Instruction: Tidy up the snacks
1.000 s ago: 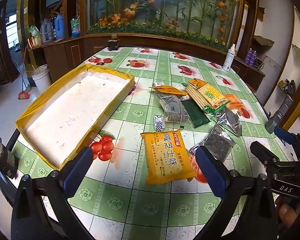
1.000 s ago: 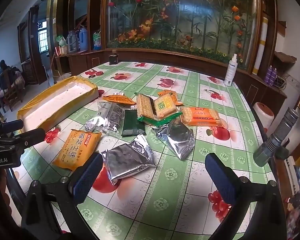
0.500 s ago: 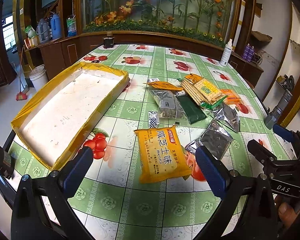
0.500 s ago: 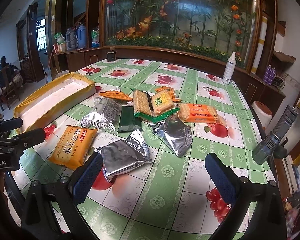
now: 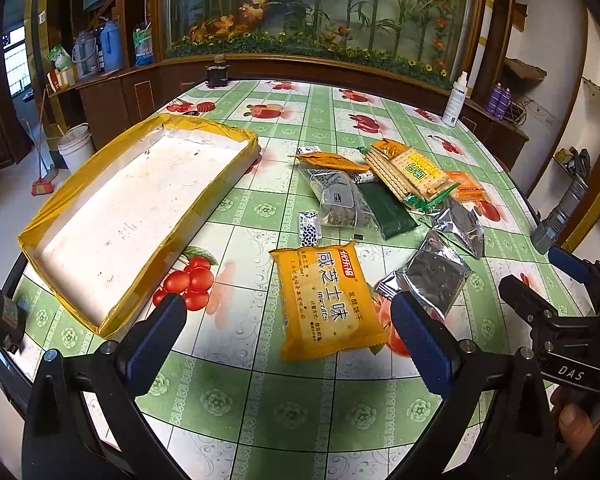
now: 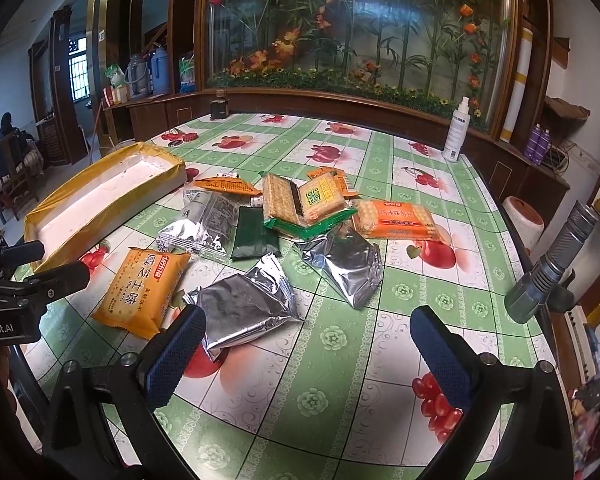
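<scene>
While the left gripper [image 5: 288, 336] hangs above the near edge of the table [image 5: 284, 404], its jaws are spread wide with nothing between the blue pads, and the yellow biscuit pack [image 5: 327, 304] lies flat on the cloth just ahead of them. The right gripper [image 6: 306, 354] is likewise wide apart and empty, low over the table, with a silver foil pack [image 6: 246, 306] lying in front of its left pad. To the left sits the tray [image 5: 44, 220] (white inside, yellow tape round its rim), with no snacks in it. The rest of the snacks lie loose in a heap toward the middle of the table: a second silver pack [image 6: 348, 262], a dark green packet [image 6: 254, 234], a clear bag [image 6: 208, 220], an opened cracker pack [image 6: 304, 202] and an orange cracker pack [image 6: 396, 220]. A white spray bottle [image 6: 457, 130] stands upright at the far edge, well apart from the heap.
</scene>
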{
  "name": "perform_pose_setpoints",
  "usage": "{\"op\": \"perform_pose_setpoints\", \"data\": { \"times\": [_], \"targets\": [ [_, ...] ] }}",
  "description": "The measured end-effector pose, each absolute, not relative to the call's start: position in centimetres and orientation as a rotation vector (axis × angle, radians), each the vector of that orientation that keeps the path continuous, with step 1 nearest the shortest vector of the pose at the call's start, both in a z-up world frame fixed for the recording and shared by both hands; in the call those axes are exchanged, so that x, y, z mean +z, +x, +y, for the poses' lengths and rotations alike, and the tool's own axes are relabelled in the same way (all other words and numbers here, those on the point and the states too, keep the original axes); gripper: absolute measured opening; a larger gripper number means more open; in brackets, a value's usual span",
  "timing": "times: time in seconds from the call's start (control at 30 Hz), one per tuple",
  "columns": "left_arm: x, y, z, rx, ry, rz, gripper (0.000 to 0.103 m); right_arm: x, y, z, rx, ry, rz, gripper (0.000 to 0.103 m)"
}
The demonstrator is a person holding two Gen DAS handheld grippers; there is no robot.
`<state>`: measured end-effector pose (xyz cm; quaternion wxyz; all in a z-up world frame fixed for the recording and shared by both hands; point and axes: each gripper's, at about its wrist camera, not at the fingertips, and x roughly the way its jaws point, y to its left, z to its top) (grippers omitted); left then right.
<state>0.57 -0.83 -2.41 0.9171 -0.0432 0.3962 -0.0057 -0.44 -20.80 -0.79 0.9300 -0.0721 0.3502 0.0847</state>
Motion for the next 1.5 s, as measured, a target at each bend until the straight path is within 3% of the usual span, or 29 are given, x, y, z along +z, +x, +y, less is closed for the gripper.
{"op": "perform_pose_setpoints", "data": {
  "times": [1.5],
  "targets": [
    [-4.3,2.1,-2.1,-0.038,-0.069,0.887,0.103,-2.0,-0.1,-21.6,0.198,-0.085,0.767,0.103]
  ]
}}
